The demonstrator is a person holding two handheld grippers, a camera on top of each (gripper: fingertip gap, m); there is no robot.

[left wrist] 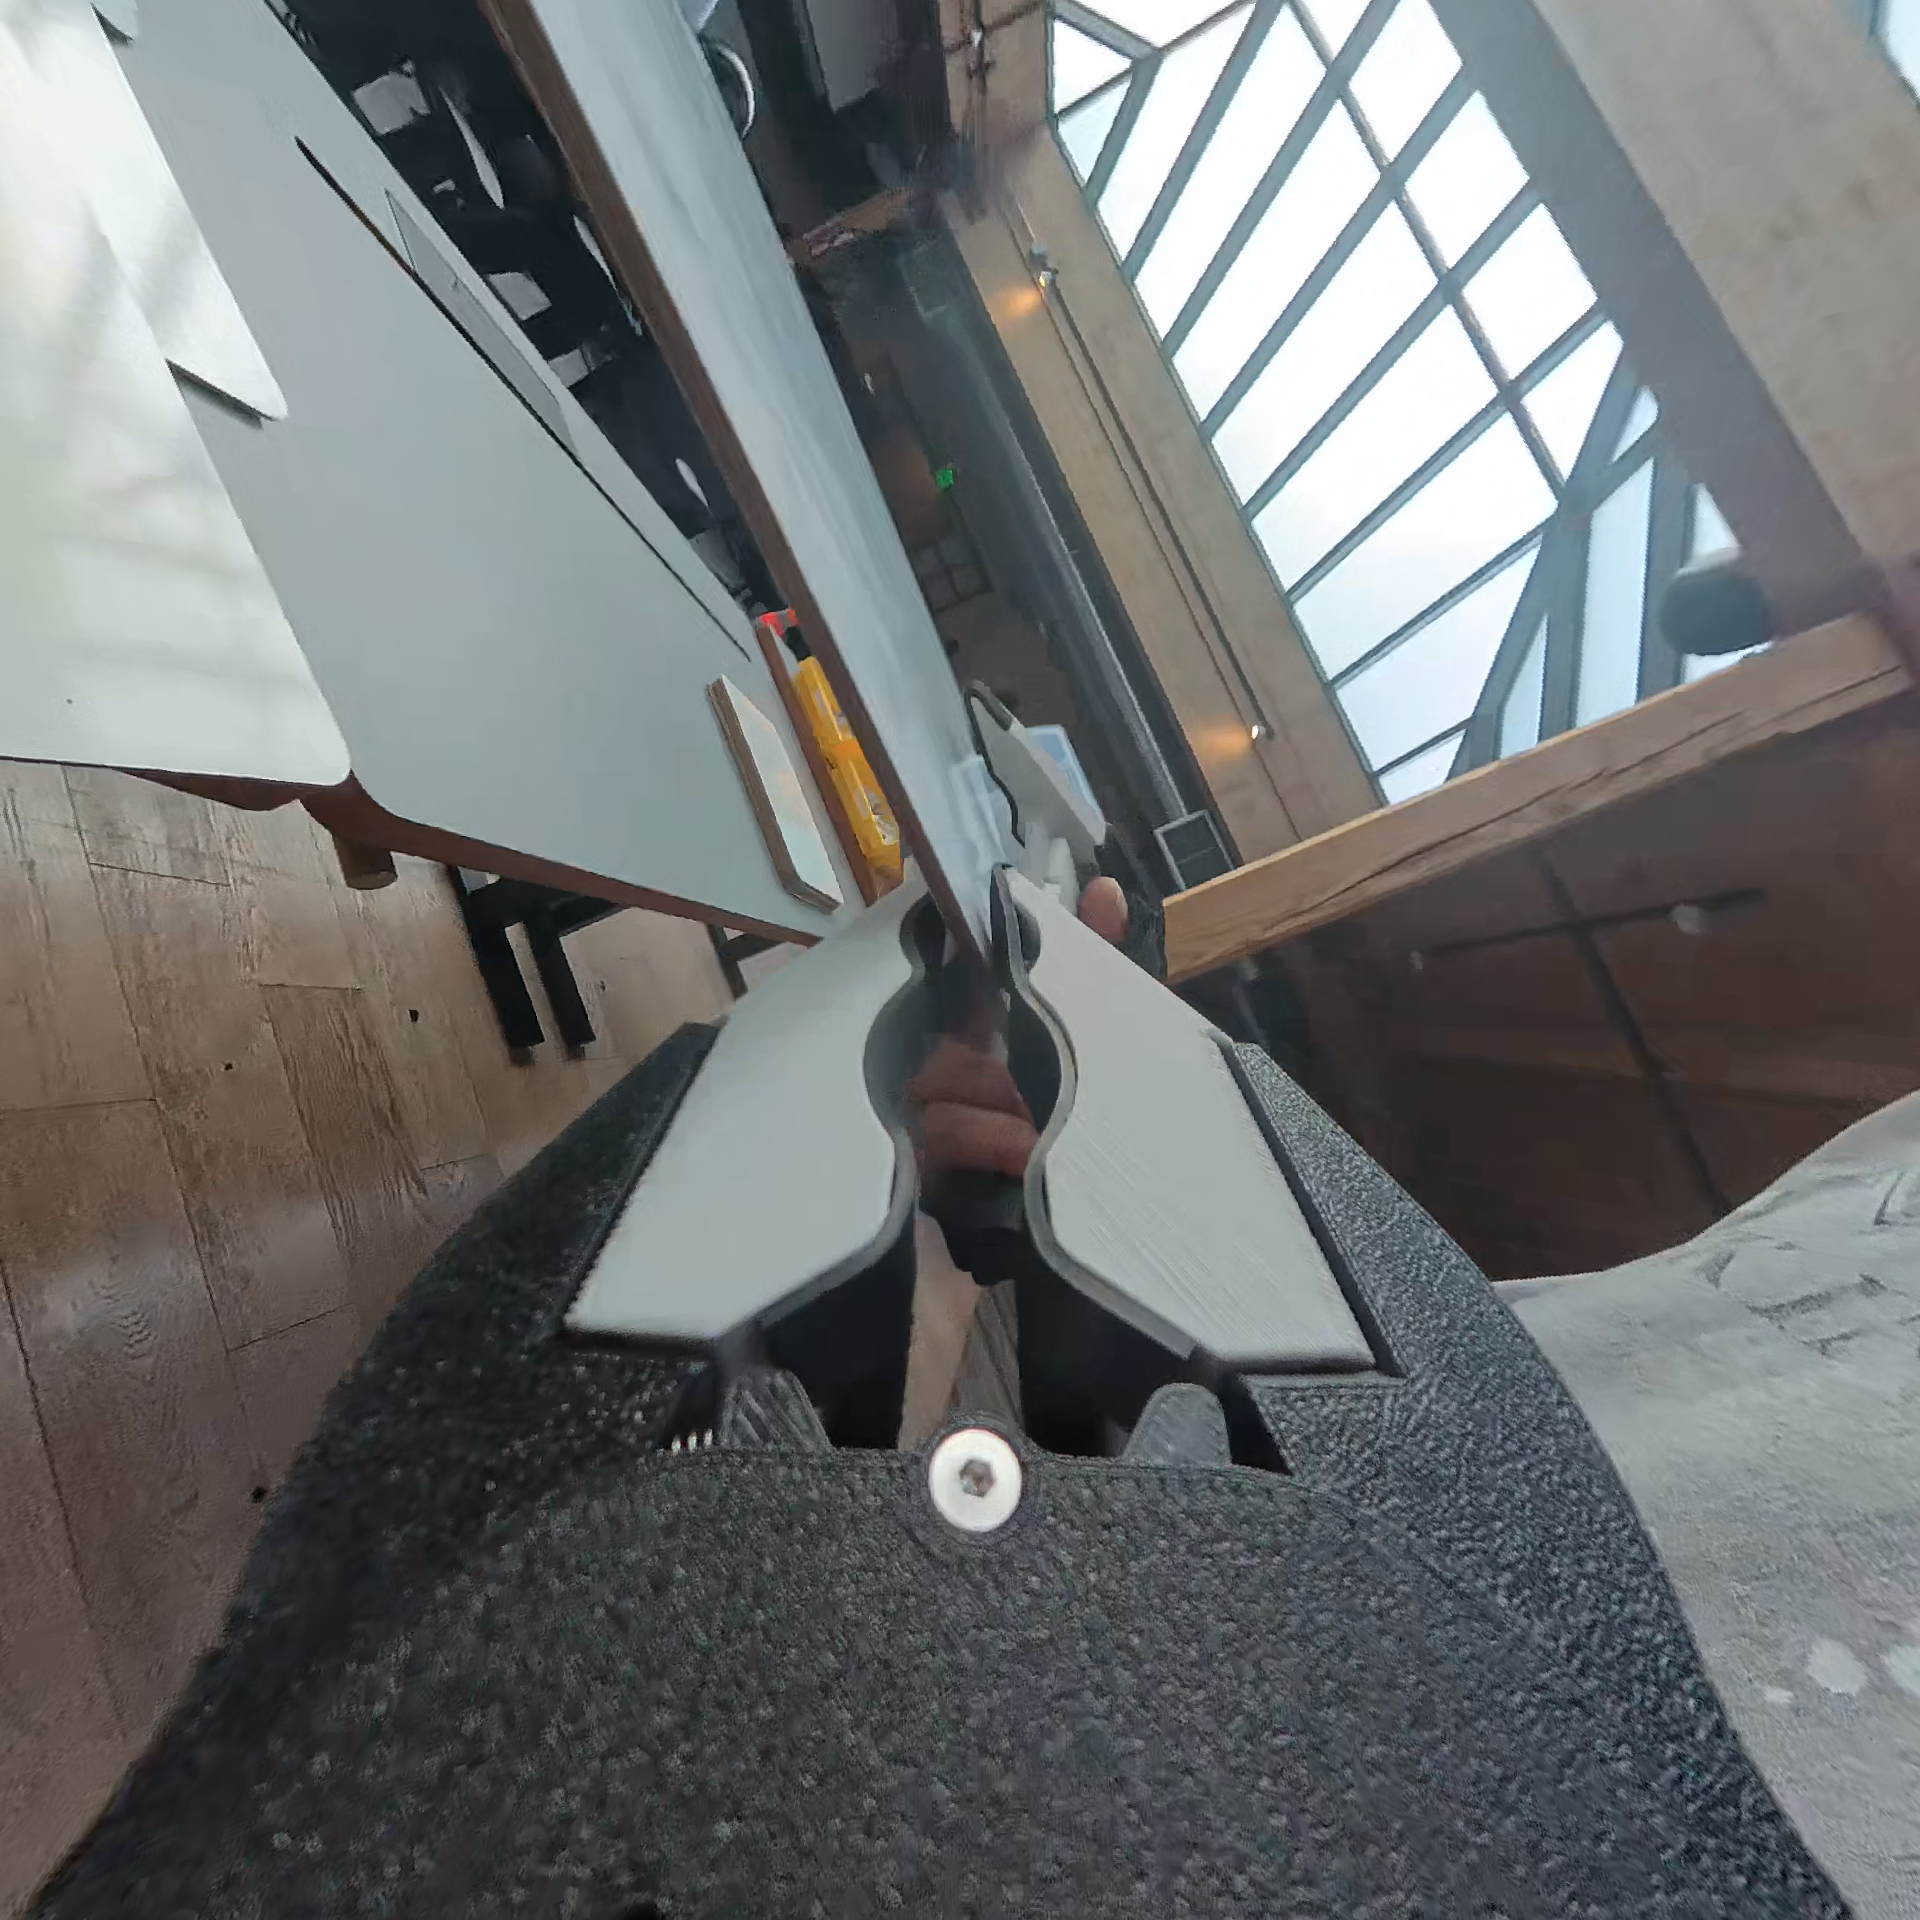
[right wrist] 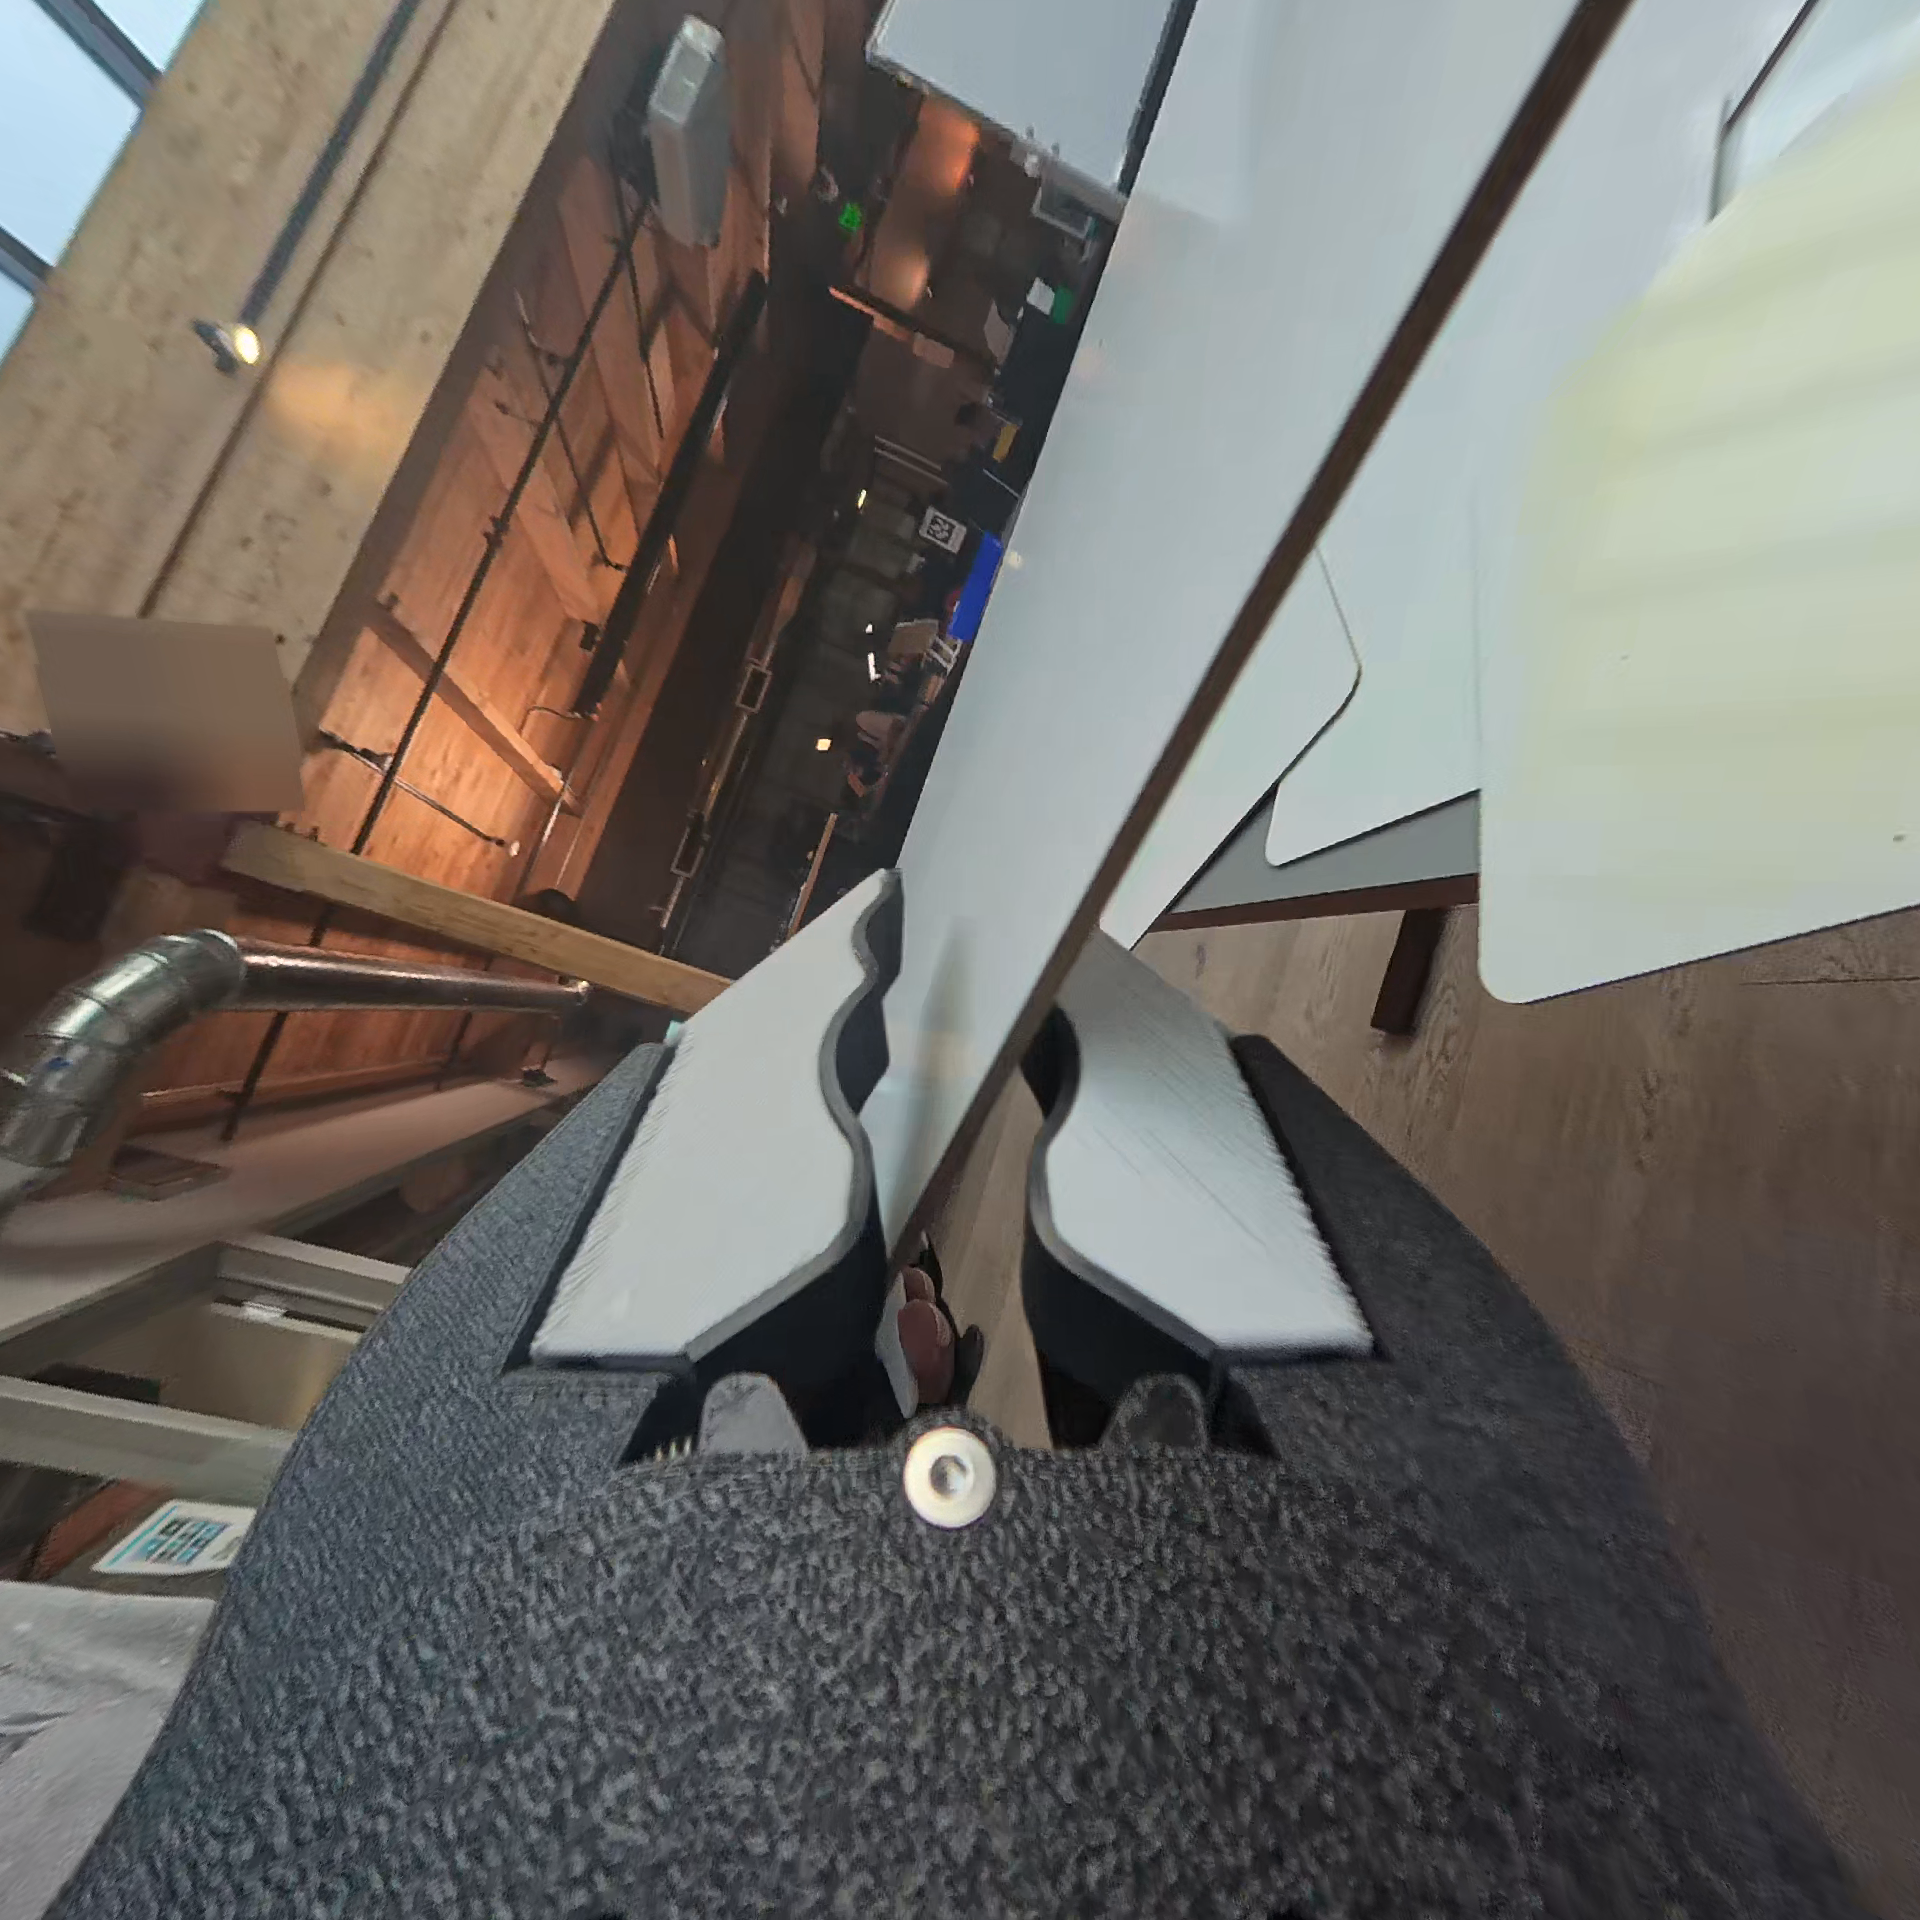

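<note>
Left tongs point(left wrist: 971, 935) and right tongs point(right wrist: 971, 997) each clamped on thin white brown-edged board point(left wrist: 727, 312), steadying it edge-on, opposite ends.

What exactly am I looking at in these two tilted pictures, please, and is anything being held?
Each picture comes from a camera mounted on a handheld gripper, looking forward along its two grey fingers. There is no robot arm; a person carries one gripper in each hand.

In the left wrist view, the left gripper has its fingers closed on the thin edge of a white board with a brown rim. Beyond it a fingertip shows beside what seems to be the other gripper.

In the right wrist view, the right gripper straddles what looks like the same board at another point.

White tables stand on a wooden floor; a framed picture and a yellow pack appear beside the board.
</note>
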